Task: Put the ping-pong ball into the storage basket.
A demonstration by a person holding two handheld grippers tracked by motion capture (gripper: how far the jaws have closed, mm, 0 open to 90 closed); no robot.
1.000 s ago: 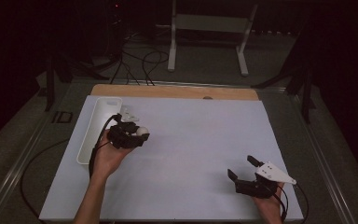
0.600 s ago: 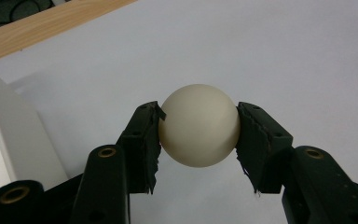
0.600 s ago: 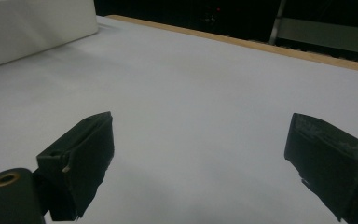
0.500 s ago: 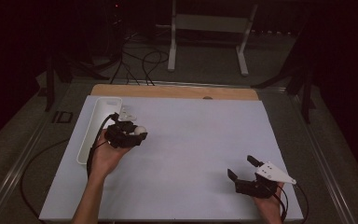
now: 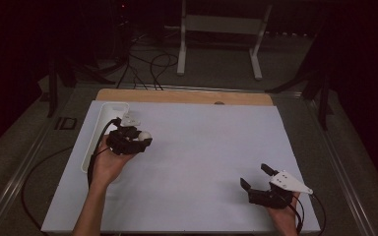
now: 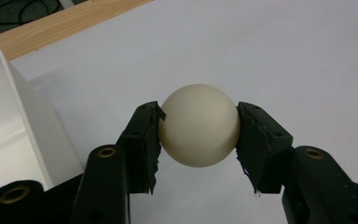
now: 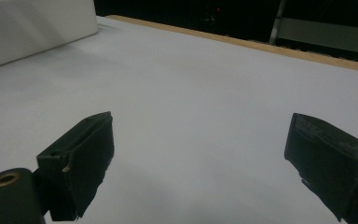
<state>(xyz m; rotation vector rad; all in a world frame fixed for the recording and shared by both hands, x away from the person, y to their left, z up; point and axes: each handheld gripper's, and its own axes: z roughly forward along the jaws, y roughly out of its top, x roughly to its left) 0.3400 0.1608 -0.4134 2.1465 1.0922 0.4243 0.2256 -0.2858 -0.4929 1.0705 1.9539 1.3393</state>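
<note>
The left claw (image 5: 137, 133) is squeezing a ball (image 6: 199, 125) — one black pad presses on each side of it. In the left claw's view the ball is round, smooth and cream-white, and it sits right between the pads. In the high view the ball (image 5: 144, 135) shows as a small pale dot at the tip of the left claw, over the left part of the table (image 5: 202, 162). Whether it rests on the sheet or hangs a bit above it, I cannot tell.

Just beside the left claw, on its left, is a long white tray (image 5: 92, 142). It lies along the left edge of the table. In the left claw's view the tray's wall (image 6: 14, 126) stands close to the ball, but the two are not touching.

The right claw (image 5: 257, 177) is let go — its two pads stand wide apart with nothing between them. It sits near the front right corner of the table, well apart from the ball.

The table has a white sheet on it. A strip of bare wood (image 5: 177, 96) runs along the far edge. Between the two claws the sheet is flat and bare, so there is lots of room to move there. The right edge of the table is close to the right claw.
</note>
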